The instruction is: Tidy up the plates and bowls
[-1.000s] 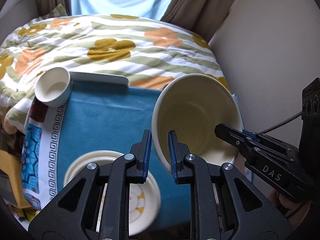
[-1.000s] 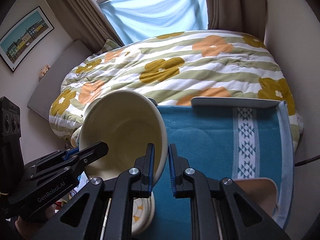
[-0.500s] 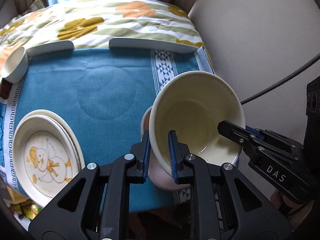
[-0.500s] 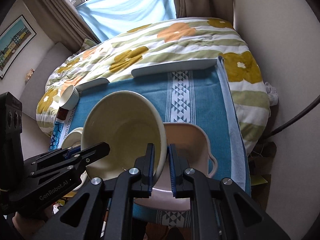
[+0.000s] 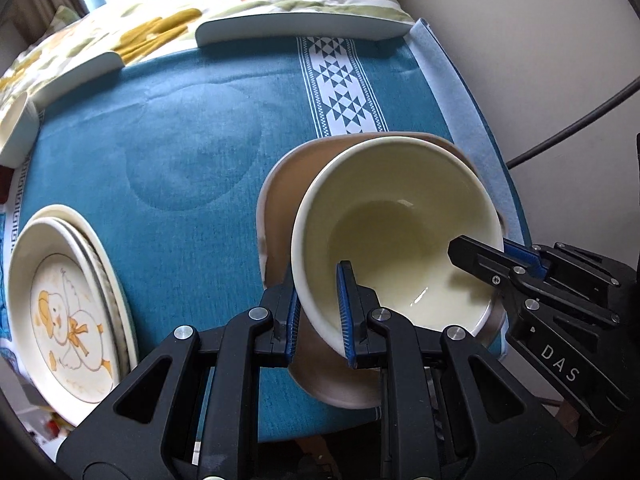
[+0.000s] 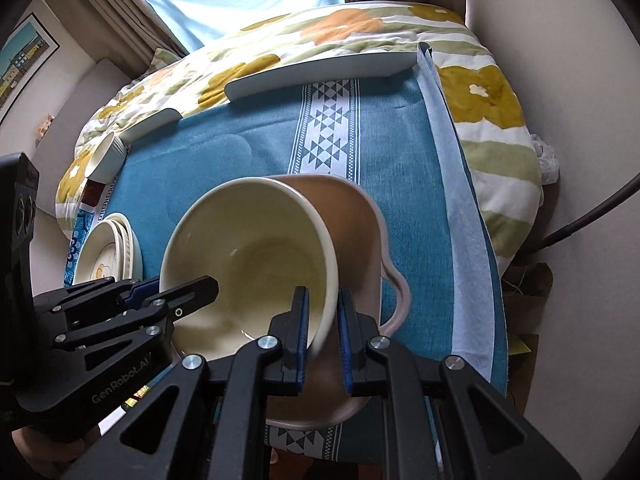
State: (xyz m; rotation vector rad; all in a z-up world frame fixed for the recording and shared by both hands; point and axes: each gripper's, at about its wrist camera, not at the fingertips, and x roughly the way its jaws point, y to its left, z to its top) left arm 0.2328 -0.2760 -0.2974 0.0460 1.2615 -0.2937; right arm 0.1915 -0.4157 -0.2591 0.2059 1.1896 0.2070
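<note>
Two tongs share one load. Biggest thing first: bed with flowered quilt [image 6: 360, 36] behind, then the bench under a teal cloth [image 5: 192, 152] with a white patterned stripe. Pale curved rails [image 5: 304, 28] sit along its far edge, probably there to stop things sliding off.

Plate stack [image 5: 68, 308] at the left of the bench, duck picture on the top plate; it looks sorted already. Small white cup [image 6: 106, 154] near the far left corner, well apart from everything else.

Pink-brown bowl [image 6: 360, 224] with a side handle sits at the bench's near right. Cream bowl [image 5: 396, 248] is tilted over it, lower wall down inside the pink one, mouth facing the cameras. Whether its base touches yet I cannot tell.

Left tongs [image 5: 318, 312] pinch the cream bowl's near-left rim, one pad inside, one outside. Right tongs [image 6: 322, 328] pinch the opposite rim the same way. Both are pressed tight on the wall, not spread. A two-sided hold makes sense: the bowl is wide and glossy, and a single rim pinch would let it swing.

Judgement: nesting step, bowls collected right, plates left. Next it needs levelling and lowering before letting go; released while tilted, it may clack or rock against the pink rim.
</note>
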